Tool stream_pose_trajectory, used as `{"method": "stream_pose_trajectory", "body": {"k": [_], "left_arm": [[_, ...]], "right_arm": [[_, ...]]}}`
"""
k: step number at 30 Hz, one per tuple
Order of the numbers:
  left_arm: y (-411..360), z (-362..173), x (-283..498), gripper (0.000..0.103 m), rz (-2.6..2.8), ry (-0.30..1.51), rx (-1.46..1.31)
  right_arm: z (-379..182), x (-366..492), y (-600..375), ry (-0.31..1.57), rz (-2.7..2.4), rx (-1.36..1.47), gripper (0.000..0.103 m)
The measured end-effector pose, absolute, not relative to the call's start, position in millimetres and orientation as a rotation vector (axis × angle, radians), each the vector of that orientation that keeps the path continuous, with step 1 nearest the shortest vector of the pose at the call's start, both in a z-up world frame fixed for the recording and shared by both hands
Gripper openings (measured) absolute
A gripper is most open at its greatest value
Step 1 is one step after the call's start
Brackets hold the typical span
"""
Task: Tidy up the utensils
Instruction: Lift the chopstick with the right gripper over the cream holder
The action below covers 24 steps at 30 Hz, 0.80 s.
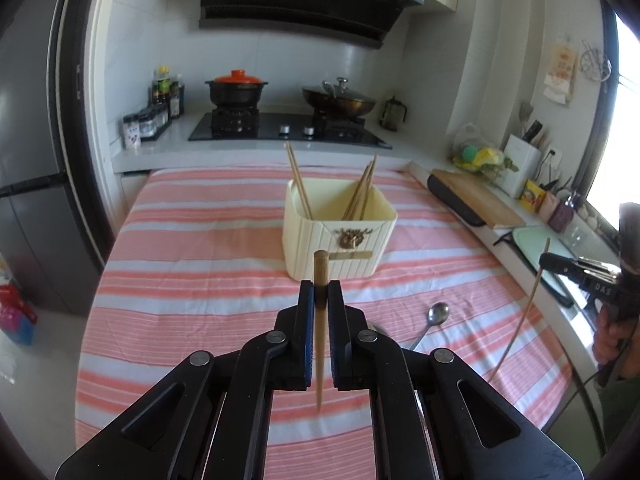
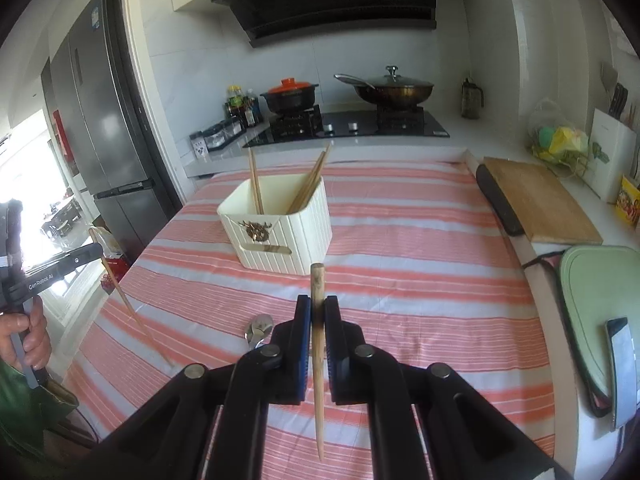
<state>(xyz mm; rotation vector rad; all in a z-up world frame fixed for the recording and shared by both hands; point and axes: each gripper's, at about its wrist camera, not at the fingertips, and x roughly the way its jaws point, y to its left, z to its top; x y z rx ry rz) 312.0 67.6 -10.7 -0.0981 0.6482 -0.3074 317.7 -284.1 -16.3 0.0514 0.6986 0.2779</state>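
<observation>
the left hand-held gripper point(image 1: 321, 288) was clamped on one wooden chopstick point(image 1: 320, 320), its thick end poking up past the pads. the right hand-held gripper point(image 2: 318, 304) pinched a second chopstick point(image 2: 318, 360) the same way. ahead of both stood one cream holder point(image 1: 340, 236) on the striped counter point(image 1: 200, 280), with about five chopsticks point(image 1: 298, 184) leaning inside. one metal spoon point(image 1: 436, 316) lay just right of the left gripper and just left of the right one. only the right view showed a phone point(image 2: 622, 368) on a green board point(image 2: 592, 304).
</observation>
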Motion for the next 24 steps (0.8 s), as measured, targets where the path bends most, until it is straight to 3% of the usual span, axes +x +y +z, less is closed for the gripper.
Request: {"method": "stream_pose_trajectory", "body": {"k": [15, 24], "left_arm": [[75, 42, 340, 0.004, -0.34, 0.551, -0.175], [65, 104, 377, 0.004, -0.285, 0.347, -0.168]], "right_arm": [[39, 335, -250, 0.52, 0.325, 0.01, 0.007], [95, 392, -231, 0.333, 0.346, 0.052, 0.007]]}}
